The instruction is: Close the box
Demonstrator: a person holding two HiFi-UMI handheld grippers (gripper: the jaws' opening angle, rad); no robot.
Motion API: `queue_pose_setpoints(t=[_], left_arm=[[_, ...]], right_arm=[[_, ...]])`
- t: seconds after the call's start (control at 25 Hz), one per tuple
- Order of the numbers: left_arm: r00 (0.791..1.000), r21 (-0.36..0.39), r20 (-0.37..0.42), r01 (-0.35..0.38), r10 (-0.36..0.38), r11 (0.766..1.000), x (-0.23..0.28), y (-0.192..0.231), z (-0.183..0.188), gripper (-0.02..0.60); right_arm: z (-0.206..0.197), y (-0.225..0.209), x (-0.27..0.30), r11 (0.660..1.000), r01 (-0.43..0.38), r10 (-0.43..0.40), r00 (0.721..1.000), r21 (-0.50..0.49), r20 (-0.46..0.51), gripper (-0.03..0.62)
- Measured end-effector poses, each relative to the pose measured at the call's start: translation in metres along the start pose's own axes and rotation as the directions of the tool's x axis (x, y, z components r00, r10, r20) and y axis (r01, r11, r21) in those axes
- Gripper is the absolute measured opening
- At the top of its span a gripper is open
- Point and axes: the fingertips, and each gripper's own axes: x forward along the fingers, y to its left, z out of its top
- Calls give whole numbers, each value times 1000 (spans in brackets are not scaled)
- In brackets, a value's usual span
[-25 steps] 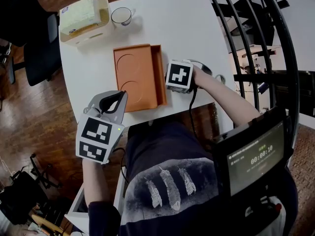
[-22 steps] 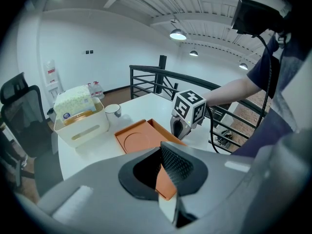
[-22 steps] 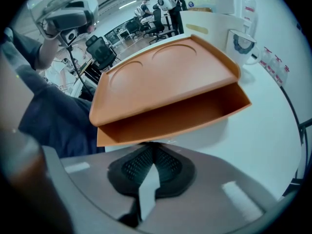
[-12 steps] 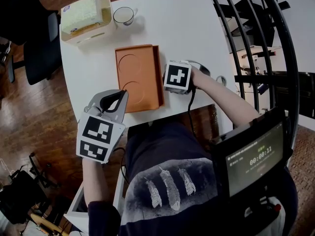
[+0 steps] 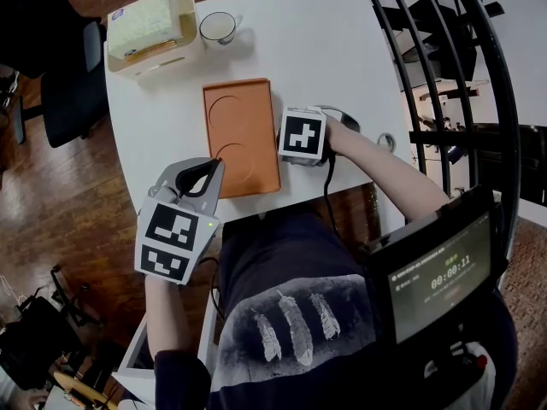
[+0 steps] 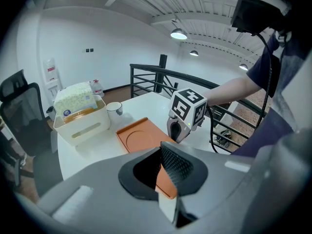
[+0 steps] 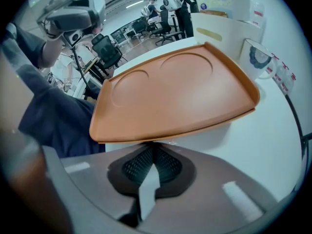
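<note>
Open-plan office: swivel chairs (image 7: 105, 48), mezzanine railing (image 6: 146, 77), ceiling lamps (image 6: 178, 33)

White table (image 5: 342, 49): orange box (image 5: 239, 131), cup (image 5: 218, 27), white basket (image 5: 159, 59).

flat orange box (image 5: 242, 135), lid down, two round recesses on top.

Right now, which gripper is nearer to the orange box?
Right. The right gripper has its shut fingers at the orange box's right edge, just under the lid rim. The left gripper hangs by the near-left corner, seemingly raised above it.
</note>
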Motion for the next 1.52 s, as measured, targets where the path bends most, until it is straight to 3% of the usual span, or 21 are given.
queue_pose_setpoints(t=[0.28, 0.72, 0.88, 1.32, 1.52], left_arm=[[1000, -9, 3, 10, -10, 1000, -2, 1, -1, 14], [999, -9, 5, 39, -38, 999, -2, -3, 1, 14], [999, -10, 12, 41, -41, 999, -4, -7, 5, 14], [999, 24, 3, 36, -36, 999, 5, -8, 15, 14], [999, 39, -5, 44, -43, 998, 11, -12, 17, 14]], right_arm=[[1, 3, -2, 1000, -20, 19, 1000, -19, -20, 5], [5, 7, -5, 997, -64, 62, 996, 32, 63, 5], [-16, 10, -14, 991, -104, 105, 994, 85, -6, 5], [9, -1, -62, 999, -31, 31, 999, 9, 33, 5], [0, -6, -80, 1000, -8, 7, 999, 15, 52, 5]])
